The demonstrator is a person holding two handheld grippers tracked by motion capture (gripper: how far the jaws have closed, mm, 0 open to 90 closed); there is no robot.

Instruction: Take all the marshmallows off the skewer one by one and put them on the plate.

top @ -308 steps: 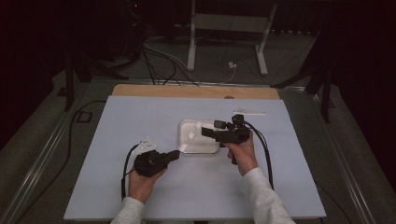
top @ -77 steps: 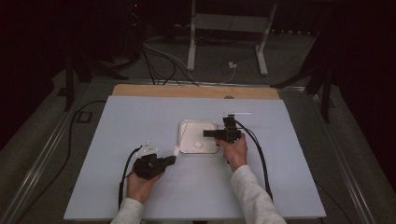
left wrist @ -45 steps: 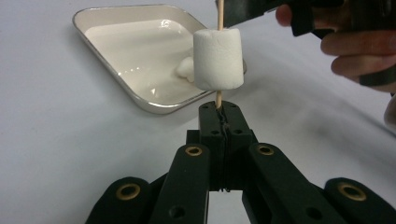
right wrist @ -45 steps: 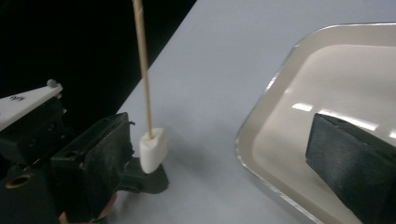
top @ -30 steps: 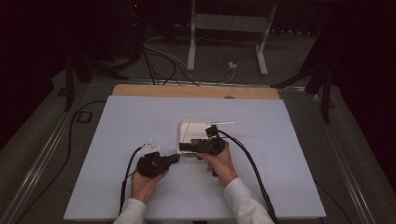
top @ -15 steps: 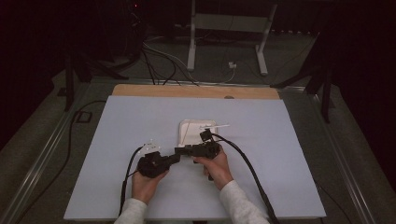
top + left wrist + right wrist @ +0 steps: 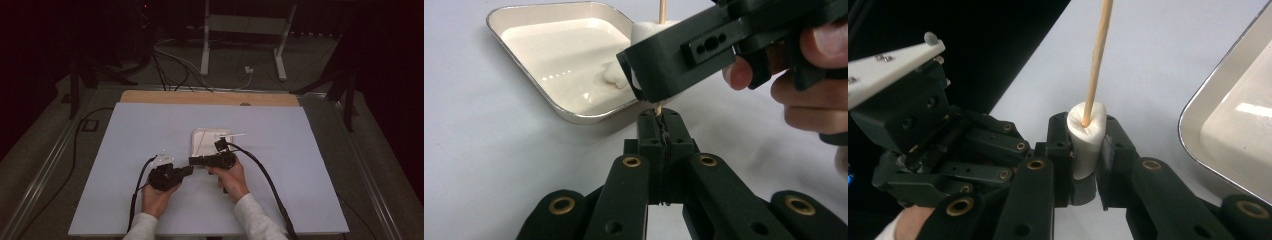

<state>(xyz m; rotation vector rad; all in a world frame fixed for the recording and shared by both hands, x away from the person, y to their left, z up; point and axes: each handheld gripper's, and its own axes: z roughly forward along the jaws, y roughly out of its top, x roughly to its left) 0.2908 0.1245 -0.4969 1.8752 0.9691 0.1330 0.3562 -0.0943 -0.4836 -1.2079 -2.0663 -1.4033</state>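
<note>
Just near the tray, left gripper clamps the skewer, right gripper clamps the marshmallow, already speared; one piece left in tray.

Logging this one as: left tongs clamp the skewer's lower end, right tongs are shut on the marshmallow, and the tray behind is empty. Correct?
Not quite: the tray is not empty. The left gripper view shows a small white piece lying in it. The rest stands: the left tongs clamp the skewer at its lower end, and the right tongs are shut on the marshmallow.
</note>
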